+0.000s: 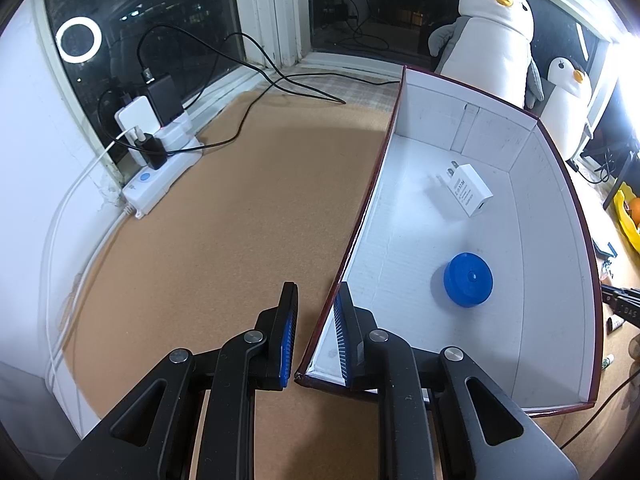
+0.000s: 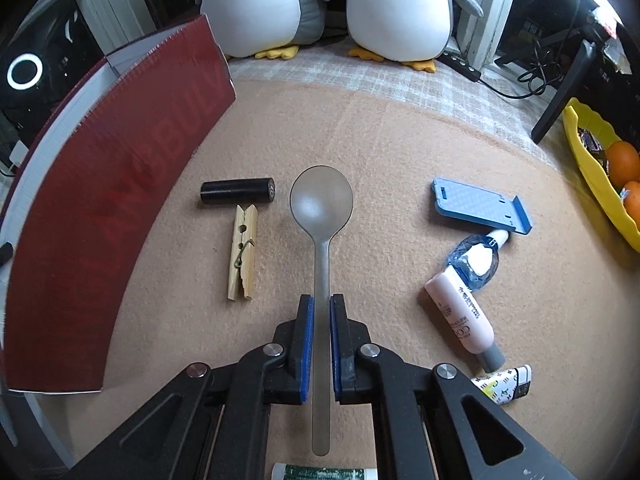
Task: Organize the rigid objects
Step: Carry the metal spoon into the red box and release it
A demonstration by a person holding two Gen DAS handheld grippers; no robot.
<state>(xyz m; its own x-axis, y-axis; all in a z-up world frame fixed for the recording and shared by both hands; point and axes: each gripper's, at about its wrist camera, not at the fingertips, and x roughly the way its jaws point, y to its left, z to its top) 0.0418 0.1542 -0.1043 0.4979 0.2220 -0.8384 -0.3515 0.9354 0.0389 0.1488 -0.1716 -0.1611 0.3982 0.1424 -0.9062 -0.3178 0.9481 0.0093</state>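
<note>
The right gripper (image 2: 321, 308) has its blue pads closed on the handle of a grey spoon (image 2: 321, 248), which lies flat on the tan mat (image 2: 380, 140) with its bowl pointing away; whether the spoon has left the mat cannot be told. Just left of the spoon lie a wooden clothespin (image 2: 242, 254) and, beyond it, a black cylinder (image 2: 237, 191). To the right, well apart, are a blue phone stand (image 2: 482, 205), a small white bottle in a clear wrapper (image 2: 478, 258), a pink tube (image 2: 460, 316) and, nearest the camera, a patterned lighter (image 2: 505, 387). A green-and-white tube (image 2: 324, 473) shows at the lower edge. The red outer wall of the box (image 2: 112, 200) stands at the far left. The left gripper (image 1: 316, 312) is nearly shut on the near corner of that box, one pad outside the wall and one inside, steadying it. Inside, on the white floor of the box (image 1: 400, 248), sit only a white charger plug (image 1: 469, 189) and a blue round cap (image 1: 467, 278), well apart from each other. Judging from this, the sorting is at an early stage: two things are in, the spoon is the piece in hand, and at least seven loose things on the mat appear left to go.
</note>
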